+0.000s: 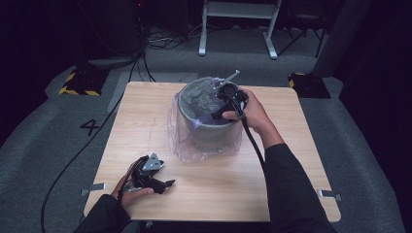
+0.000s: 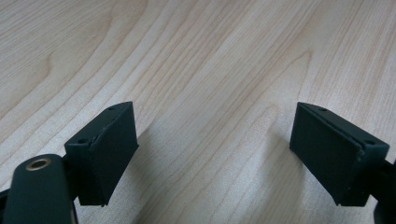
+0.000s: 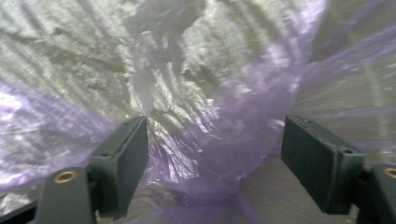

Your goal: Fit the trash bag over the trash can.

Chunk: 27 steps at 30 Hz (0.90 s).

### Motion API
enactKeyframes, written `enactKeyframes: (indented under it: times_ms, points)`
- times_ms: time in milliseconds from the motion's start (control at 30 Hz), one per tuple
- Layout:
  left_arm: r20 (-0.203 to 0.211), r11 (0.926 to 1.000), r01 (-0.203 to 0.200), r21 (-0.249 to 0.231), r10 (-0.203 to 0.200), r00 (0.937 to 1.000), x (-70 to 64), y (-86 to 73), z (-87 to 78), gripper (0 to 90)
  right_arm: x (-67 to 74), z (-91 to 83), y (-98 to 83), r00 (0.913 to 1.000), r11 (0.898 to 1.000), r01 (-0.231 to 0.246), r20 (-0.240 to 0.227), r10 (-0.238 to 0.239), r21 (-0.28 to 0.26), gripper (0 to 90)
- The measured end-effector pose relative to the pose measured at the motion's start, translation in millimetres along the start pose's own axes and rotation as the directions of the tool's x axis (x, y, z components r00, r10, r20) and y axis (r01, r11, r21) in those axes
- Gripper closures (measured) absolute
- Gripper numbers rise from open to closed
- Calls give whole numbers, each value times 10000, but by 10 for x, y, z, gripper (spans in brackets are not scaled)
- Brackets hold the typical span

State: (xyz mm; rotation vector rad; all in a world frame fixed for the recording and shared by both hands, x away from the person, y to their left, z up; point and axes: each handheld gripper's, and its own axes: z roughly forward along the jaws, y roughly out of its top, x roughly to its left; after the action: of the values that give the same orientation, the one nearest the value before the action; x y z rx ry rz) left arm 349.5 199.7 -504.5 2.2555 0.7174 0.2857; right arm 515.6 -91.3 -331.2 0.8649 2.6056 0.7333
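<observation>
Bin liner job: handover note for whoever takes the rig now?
Left claw: open, idle on the table near the front left edge, holding nothing.
Right claw: open, at the bin rim on its right side, purple liner bunched between its jaws, not pinched.
Done: liner is in the bin, and its edge hangs down the outside.
Left, likely: pull the right side snug over the rim and smooth the crumpled inside.

Both arms wear dark, near-black long sleeves. The left gripper (image 1: 154,178) is black, topped with a grey three-cornered plate, and a black cable trails from it. The right gripper (image 1: 221,110) is black too, with a thick black cable. Each jaw carries flat, dark rectangular pads (image 2: 108,148) with small screw holes, beside brass-coloured rivets.
</observation>
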Motion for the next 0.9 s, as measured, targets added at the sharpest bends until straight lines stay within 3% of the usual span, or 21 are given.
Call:
enactKeyframes:
  times_ms: [167, 500, 700, 900]
  points:
    - [1, 10000, 4, -1, -4, 10000, 0, 0, 0, 146, -13, -18, -15, 9994, 9991, -306, 140, 310, -302, 254]
    - [9, 10000, -4, 5, 4, 10000, 1, 0, 0, 146, -27, -109, -56, 9988, 9935, -407, 239, 435, -1063, 175]
    - [8, 10000, -4, 5, 4, 10000, 1, 0, 0, 146, -45, -178, -102, 9978, 9810, -642, 33, 659, -1829, 171]
    - [16, 10000, -7, 1, 7, 10000, 2, 0, 0, 146, -48, -235, -144, 9986, 9677, -520, -119, 507, -2466, 173]
